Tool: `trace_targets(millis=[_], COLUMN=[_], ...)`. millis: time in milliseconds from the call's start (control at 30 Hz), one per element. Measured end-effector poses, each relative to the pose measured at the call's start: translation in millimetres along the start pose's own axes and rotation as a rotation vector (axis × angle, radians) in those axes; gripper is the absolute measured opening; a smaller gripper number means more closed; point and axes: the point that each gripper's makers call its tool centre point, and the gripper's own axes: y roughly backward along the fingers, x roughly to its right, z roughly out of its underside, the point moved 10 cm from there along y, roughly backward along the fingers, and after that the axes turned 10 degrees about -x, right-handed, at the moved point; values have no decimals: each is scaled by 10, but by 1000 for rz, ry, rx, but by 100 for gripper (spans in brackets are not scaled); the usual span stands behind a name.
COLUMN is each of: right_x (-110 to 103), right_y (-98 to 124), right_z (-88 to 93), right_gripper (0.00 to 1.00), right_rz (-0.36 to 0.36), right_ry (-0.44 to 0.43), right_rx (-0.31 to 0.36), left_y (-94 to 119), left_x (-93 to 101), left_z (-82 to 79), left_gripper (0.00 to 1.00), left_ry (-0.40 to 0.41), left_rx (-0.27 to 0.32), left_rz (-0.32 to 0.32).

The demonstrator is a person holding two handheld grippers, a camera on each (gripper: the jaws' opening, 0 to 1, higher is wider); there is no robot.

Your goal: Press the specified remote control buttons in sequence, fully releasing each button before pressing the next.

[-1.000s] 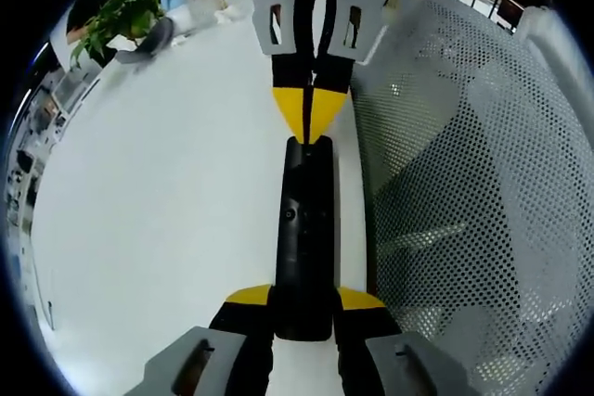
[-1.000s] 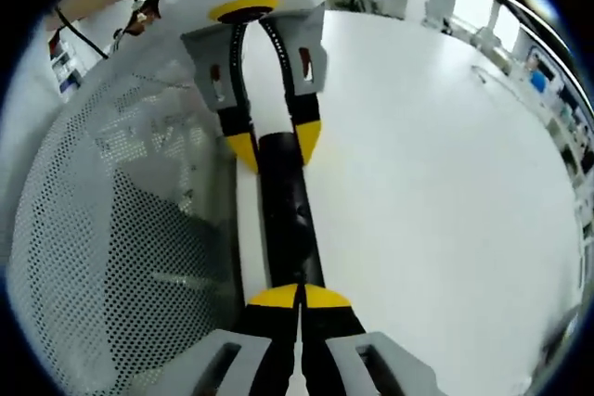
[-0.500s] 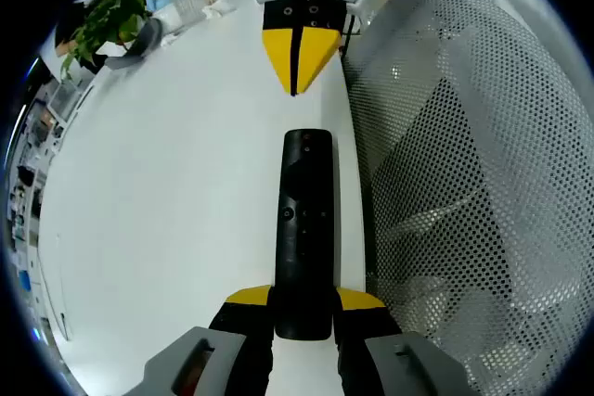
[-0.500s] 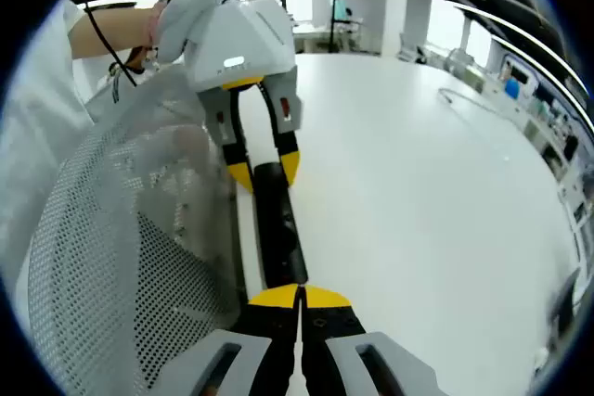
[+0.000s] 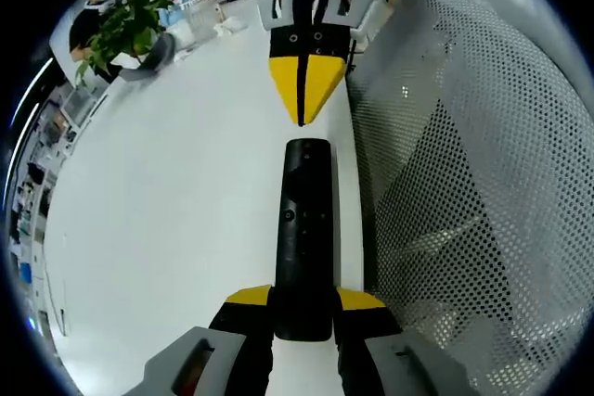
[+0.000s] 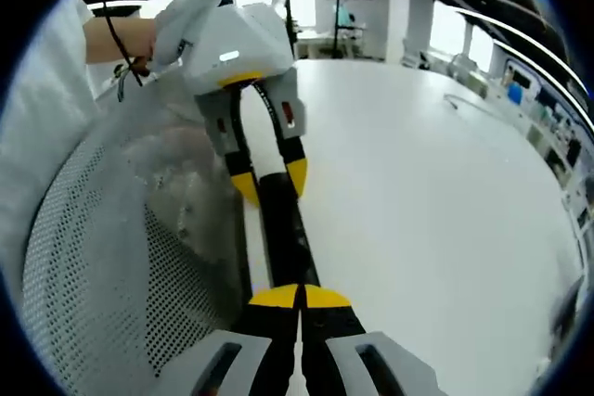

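A long black remote [image 5: 306, 229] lies lengthwise on the white table [image 5: 167, 183]. My left gripper [image 5: 303, 299] is shut on its near end, one yellow-tipped jaw on each side. My right gripper [image 5: 302, 118] comes in from the top, shut, its yellow point hovering just off the remote's far end, a small gap between them. In the right gripper view the remote [image 6: 283, 229] runs from the shut right gripper [image 6: 299, 292] up to the left gripper [image 6: 271, 183], which a gloved hand [image 6: 181, 16] holds.
A white perforated mesh panel [image 5: 455, 192] stands close along one side of the remote, and in the right gripper view the mesh [image 6: 102, 266] lies on the left. A potted plant [image 5: 121, 20] stands at the table's far corner. Open tabletop [image 6: 427, 173] lies on the other side.
A second ago the right gripper's tip rested on the remote's far end. It lifted well away, and now it has come back close above that end. The left gripper's hold is unchanged.
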Motion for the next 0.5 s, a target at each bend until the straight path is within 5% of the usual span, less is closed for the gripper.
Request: trace_targets(millis=[167, 500], right_x=[-19, 5], right_y=[-65, -163], right_z=[-9, -12], right_gripper=[0, 0], right_rz=[3, 21], right_ry=[31, 80], right_rx=[-47, -130], left_y=[-10, -28], left_x=[-26, -51], left_z=[38, -1], left_gripper=[24, 24], left_ry=[49, 19], left_rx=[33, 45], left_rz=[20, 46])
